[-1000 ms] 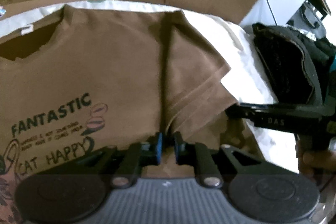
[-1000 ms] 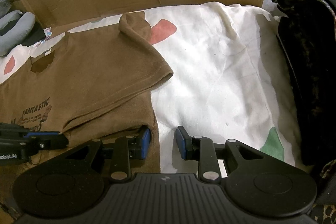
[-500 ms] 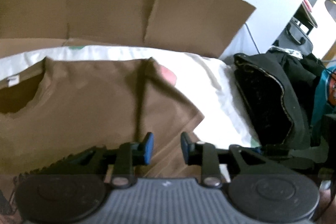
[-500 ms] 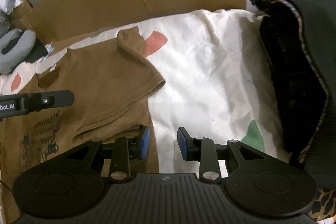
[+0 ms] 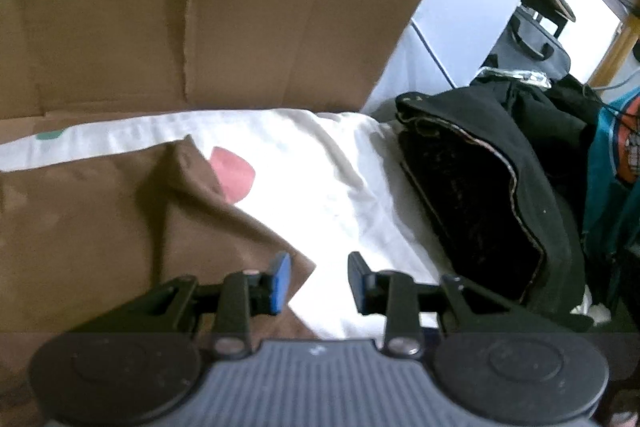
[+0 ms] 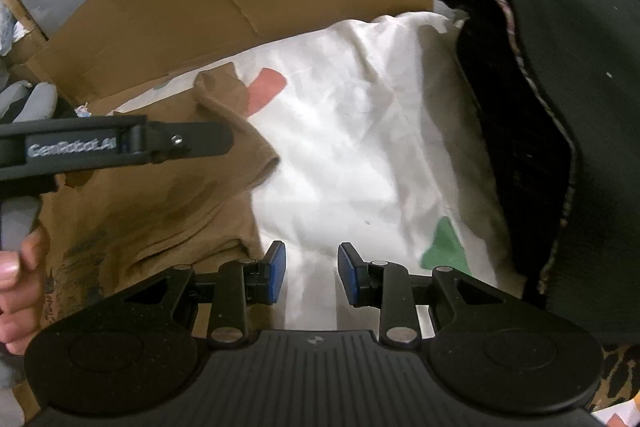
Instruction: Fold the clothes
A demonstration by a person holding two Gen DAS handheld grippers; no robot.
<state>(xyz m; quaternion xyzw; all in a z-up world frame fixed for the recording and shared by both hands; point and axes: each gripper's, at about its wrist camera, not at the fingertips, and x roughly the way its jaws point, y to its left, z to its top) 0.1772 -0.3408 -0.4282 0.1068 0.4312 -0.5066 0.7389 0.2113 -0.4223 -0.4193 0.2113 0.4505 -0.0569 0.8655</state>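
Beside both fingers (image 6: 272, 269), brown T-shirt (image 6: 160, 203)

We see the left gripper (image 5: 316, 281) now parted and empty; a second ago it pinched the brown T-shirt (image 5: 100, 223). It has drawn off rightward, past the folded sleeve (image 5: 236, 223). In the right wrist view it now crosses above the shirt.

Light: dim room, daylit patch on sheet (image 5: 320, 195) | Glare: sheet blown out white in both views | Shadow: dark clothes (image 6: 560, 147) lose detail; shirt (image 6: 160, 219) murky | Blur: left view soft, smeared; right view sharper | Distortion: fisheye bend, black corners.
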